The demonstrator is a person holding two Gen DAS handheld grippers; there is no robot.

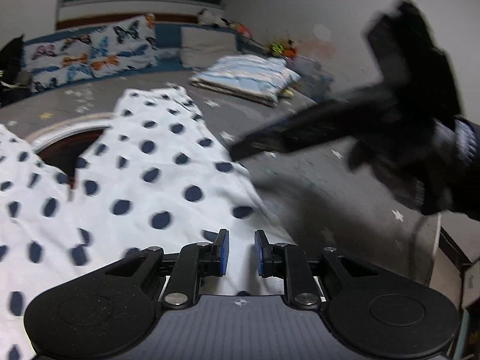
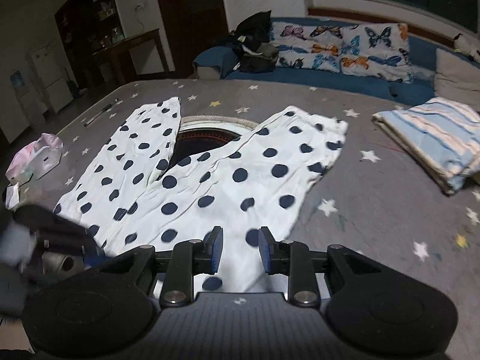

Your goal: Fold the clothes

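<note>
Polka-dot trousers [image 2: 210, 177] lie center frame. Left gripper [image 1: 241, 250] and right gripper [image 2: 240, 249]: narrow gaps, nothing pinched. Risk: waistband layers could be missed, cloth bunched.

No legible text, label, brand, number or sign in either view.
</note>
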